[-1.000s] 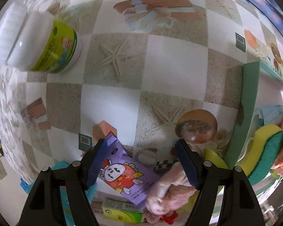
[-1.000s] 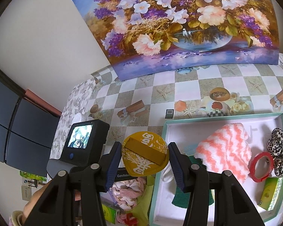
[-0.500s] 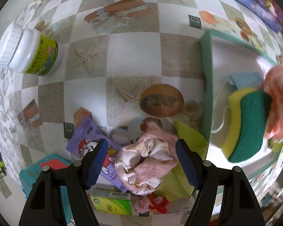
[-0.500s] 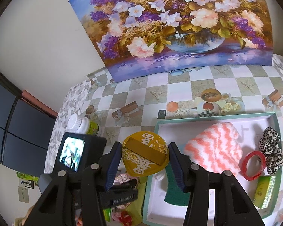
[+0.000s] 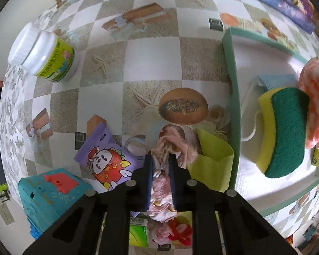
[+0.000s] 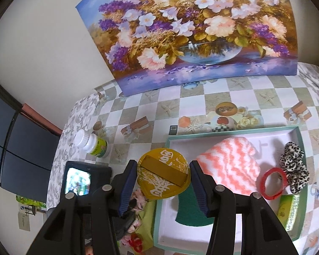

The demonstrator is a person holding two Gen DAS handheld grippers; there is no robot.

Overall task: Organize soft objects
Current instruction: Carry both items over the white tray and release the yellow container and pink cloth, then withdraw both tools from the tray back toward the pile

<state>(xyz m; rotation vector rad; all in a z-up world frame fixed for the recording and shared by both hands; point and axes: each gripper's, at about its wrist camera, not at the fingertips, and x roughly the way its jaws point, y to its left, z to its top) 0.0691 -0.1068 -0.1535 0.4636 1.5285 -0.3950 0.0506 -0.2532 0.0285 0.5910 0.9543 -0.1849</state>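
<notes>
Pink cloth (image 5: 162,170), bunched and crumpled, is pinched between the closed jaws of the left gripper (image 5: 161,165), which points straight down over the checkered table (image 5: 153,57); its folds spill out above and below the pads. Just beside it lie a purple snack packet (image 5: 102,159) on one side and a lime-green cloth (image 5: 214,161) on the other, the latter against the wall of the teal-rimmed tray (image 5: 234,106). Inside the tray sit a yellow-and-green sponge (image 5: 285,131) and a coral striped towel (image 6: 229,167). The right gripper (image 6: 163,176) is clamped on a yellow round lid (image 6: 163,176) near the tray's corner. Below the cloth, a red-and-pink item is half hidden by the gripper and hard to identify.
</notes>
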